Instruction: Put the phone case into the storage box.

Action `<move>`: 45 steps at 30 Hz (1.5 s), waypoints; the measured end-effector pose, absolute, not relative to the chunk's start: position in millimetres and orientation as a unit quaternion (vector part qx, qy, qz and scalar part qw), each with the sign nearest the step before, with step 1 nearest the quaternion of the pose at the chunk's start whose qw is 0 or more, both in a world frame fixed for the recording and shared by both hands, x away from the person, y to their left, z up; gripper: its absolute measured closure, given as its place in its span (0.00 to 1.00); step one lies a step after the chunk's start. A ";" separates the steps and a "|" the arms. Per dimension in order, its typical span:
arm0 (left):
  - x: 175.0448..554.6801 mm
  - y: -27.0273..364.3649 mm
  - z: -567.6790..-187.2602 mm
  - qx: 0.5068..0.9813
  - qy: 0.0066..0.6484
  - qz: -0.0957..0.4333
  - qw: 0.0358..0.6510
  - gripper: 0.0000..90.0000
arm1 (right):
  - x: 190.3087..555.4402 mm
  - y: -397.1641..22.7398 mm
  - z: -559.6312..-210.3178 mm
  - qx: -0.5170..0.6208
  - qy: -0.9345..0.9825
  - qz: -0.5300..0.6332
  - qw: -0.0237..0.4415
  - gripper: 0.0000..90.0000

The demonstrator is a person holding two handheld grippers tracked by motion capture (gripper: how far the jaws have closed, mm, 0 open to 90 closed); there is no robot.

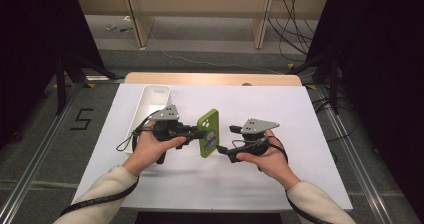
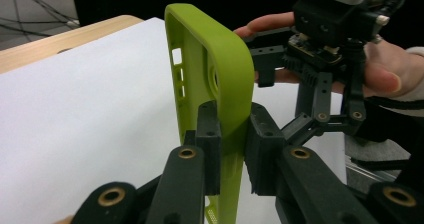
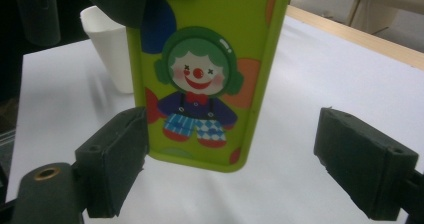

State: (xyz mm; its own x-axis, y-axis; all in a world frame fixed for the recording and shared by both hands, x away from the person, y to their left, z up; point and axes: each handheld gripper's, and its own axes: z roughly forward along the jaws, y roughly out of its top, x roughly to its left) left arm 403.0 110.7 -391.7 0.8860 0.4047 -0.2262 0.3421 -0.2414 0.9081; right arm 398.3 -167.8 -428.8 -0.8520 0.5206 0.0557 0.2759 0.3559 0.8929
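Jaws of left gripper (image 2: 232, 149) clamped on upright green phone case (image 2: 212, 74), right gripper (image 3: 250, 159) wide.

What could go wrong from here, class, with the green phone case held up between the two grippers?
1. The left gripper pinches the case by one thin edge only; it could twist or slip out.
2. The right gripper is open, one of its fingers close to the case's printed face; closing off-centre could knock it loose.
3. A dropped case could hit the table.
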 end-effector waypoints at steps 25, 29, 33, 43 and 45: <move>400.5 102.2 -389.2 0.802 0.148 0.006 0.579 0.87 | 400.1 -162.8 -437.7 0.163 0.839 0.517 0.044 0.26; 401.0 101.7 -388.8 0.799 0.147 0.008 0.582 0.87 | 402.4 -165.2 -437.5 0.166 0.835 0.523 0.046 0.33; 400.2 101.4 -388.8 0.797 0.155 0.006 0.584 0.87 | 403.8 -168.5 -436.9 0.177 0.828 0.530 0.044 0.41; 400.9 103.5 -388.9 0.786 0.176 0.017 0.593 0.86 | 408.5 -177.3 -435.6 0.200 0.819 0.536 0.045 0.66; 401.8 104.7 -389.1 0.783 0.182 0.024 0.594 0.86 | 409.6 -179.7 -435.6 0.204 0.817 0.539 0.038 0.71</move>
